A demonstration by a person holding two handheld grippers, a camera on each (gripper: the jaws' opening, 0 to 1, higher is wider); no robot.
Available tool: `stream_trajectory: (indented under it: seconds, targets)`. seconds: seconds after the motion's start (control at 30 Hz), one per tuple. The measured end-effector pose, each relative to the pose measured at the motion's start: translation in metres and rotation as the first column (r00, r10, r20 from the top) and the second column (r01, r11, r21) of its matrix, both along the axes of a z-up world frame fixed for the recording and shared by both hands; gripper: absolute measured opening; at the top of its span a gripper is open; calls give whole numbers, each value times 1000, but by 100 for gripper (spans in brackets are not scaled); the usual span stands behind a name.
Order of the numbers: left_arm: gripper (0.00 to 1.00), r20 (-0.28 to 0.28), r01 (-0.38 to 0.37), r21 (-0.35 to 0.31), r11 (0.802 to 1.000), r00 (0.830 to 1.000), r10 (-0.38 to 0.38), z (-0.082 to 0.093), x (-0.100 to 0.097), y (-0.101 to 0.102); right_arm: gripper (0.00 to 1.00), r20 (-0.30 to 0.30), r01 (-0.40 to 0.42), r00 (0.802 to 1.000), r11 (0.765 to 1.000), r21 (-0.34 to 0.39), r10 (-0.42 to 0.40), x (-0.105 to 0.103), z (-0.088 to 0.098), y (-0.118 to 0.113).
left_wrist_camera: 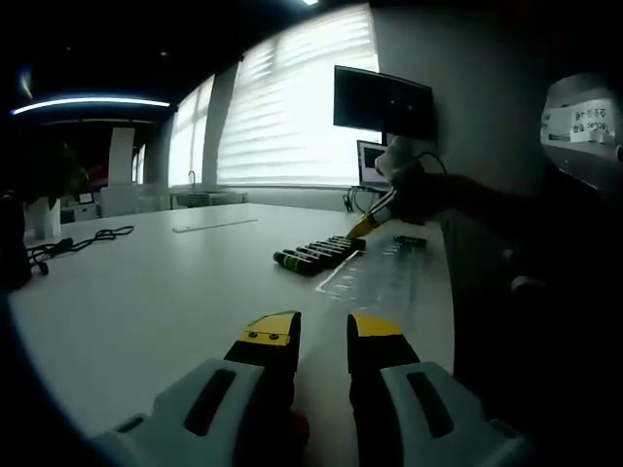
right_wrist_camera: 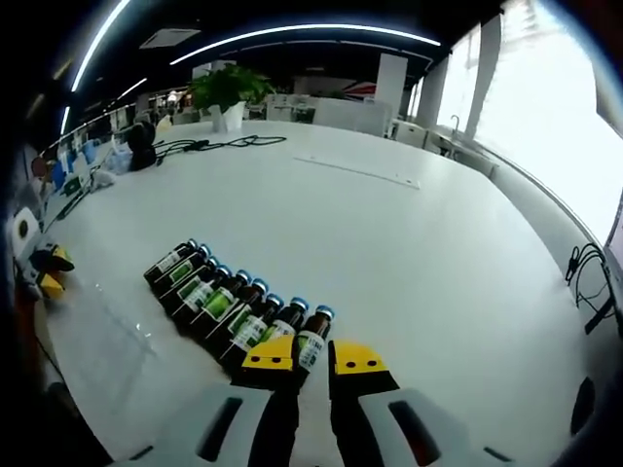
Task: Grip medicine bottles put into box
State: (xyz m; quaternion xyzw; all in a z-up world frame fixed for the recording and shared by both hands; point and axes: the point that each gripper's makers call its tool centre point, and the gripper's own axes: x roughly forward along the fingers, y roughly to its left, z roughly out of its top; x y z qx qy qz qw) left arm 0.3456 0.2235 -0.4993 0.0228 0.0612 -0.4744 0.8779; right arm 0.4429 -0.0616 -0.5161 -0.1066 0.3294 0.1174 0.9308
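Lying side by side in a tight row on the white table (right_wrist_camera: pixel 389 253), eight or so brown medicine bottles (right_wrist_camera: pixel 234 311) with blue caps and green-and-white labels, caps pointing away from the right gripper view's camera. Touching one another along the row, nearest one just ahead of the right gripper (right_wrist_camera: pixel 313 358), under its yellow tips. Jaws of that gripper slightly parted, nothing between them; contact with the nearest bottle hard to judge, since the tips overlap it. Same row seen far off in the left gripper view as a dark line of bottles (left_wrist_camera: pixel 319 253), labels unreadable there. Just beside them on the table, a clear flat tray or box (left_wrist_camera: pixel 375 277), transparent and hard to outline; contents impossible to confirm, seemingly bare. Same clear sheet-like piece (right_wrist_camera: pixel 97 341) faintly visible left of the bottles in the right gripper view, edges washed out. Left gripper (left_wrist_camera: pixel 323 327) low over bare tabletop, well apart from the bottles, jaws spread with a clear gap, holding nothing. Other gripper (left_wrist_camera: pixel 375 222) entering from the right in the left gripper view, yellow tip near the row's far end, held by a dark sleeve largely lost in shadow. Dark monitor (left_wrist_camera: pixel 383 102) by bright blinds; black cable (left_wrist_camera: pixel 88 238) on the far table; potted plant (right_wrist_camera: pixel 226 92) in the distance.
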Motion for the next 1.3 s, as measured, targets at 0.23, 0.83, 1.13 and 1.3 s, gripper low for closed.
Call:
stream_trajectory:
  seconds: [0.23, 0.83, 1.13, 1.3]
  targets:
    - [14, 0, -2, 1, 1000, 1000, 2, 0, 0, 0, 8, -5, 18, 1000, 1000, -22, -18, 2, -3, -4]
    - [14, 0, -3, 3, 1000, 1000, 3, -1, 1, 1, 8, -30, 22, 999, 998, -57, -24, 5, -14, -9]
    - [14, -4, -6, -1, 1000, 1000, 6, -1, 1, 1, 7, -24, 46, 999, 997, -65, -48, 7, -14, -13]
    - [14, -5, -6, -1, 1000, 1000, 6, -1, 1, 1, 6, -25, 43, 999, 997, -63, -45, 7, -14, -13]
